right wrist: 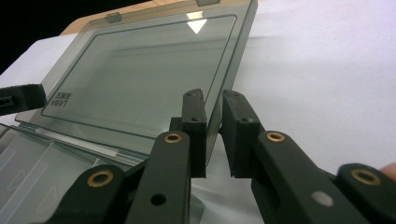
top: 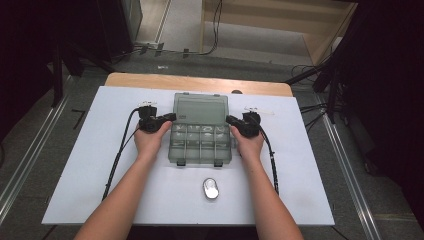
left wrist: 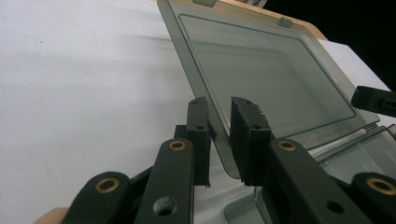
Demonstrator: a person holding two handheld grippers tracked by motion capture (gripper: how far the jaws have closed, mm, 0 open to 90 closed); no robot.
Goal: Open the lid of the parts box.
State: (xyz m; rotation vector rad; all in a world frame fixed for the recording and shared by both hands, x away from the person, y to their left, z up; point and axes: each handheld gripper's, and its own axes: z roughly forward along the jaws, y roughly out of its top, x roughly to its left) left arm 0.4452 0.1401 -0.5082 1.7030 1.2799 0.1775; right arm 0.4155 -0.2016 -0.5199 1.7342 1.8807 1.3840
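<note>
- A smoky, see-through compartment box (top: 200,142) is set in the middle of the white surface (top: 90,165), its base flat and its two front latches (top: 180,163) facing the person, so that the dividers are reached from the near side.
- The lid (top: 201,108) is seen swung up and back on its far hinges; it is held by both side edges, which probably keeps it from twisting or dropping.
- The left gripper (left wrist: 218,122) is placed astride the lid's left edge, one jaw on each face; a narrow gap is visible, so whether the plastic is truly pinched cannot be told.
- The right gripper (right wrist: 213,120) is placed the same way on the lid's right edge, jaws close on either side, and its clamping likewise cannot be told.
- The symmetrical hold is judged to guide the lid evenly about its hinges.
- A small oval silver object (top: 210,189) is left near the front edge, well apart from the box, out of the lid's path.
</note>
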